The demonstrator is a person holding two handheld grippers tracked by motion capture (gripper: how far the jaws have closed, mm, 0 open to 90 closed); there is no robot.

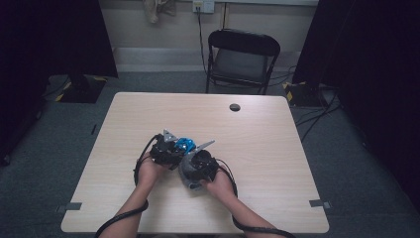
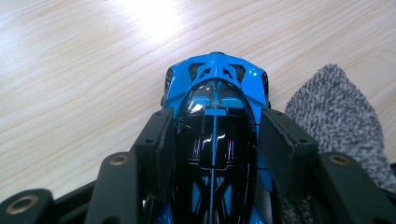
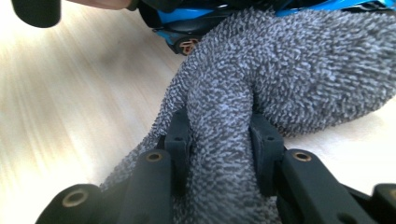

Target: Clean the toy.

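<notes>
While the pale wood-grain bench (image 1: 257, 148) takes up most of the high view, the work sits a little toward its near edge, left of the middle. Beyond its far edge stands a black folding chair (image 1: 241, 58) on grey carpet.

On the bench, the left gripper (image 1: 171, 147) and the right gripper (image 1: 200, 159) meet almost nose to nose, each held in one of the person's hands. The left gripper's jaws are clenched on a glossy blue and black toy racing car (image 2: 215, 116): in the left gripper view both pads press against the car's flanks, its blue end pointing away over the wood. The right gripper's jaws are clamped on a speckled grey knitted sock (image 3: 289, 79); in the right gripper view a thick fold of the fabric is pinched between the pads and bulges out above them.

The sock lies just beside the car, on its right in the left gripper view, and in the right gripper view its upper edge touches the car's blue body near an orange-spoked wheel (image 3: 188, 45).
</notes>
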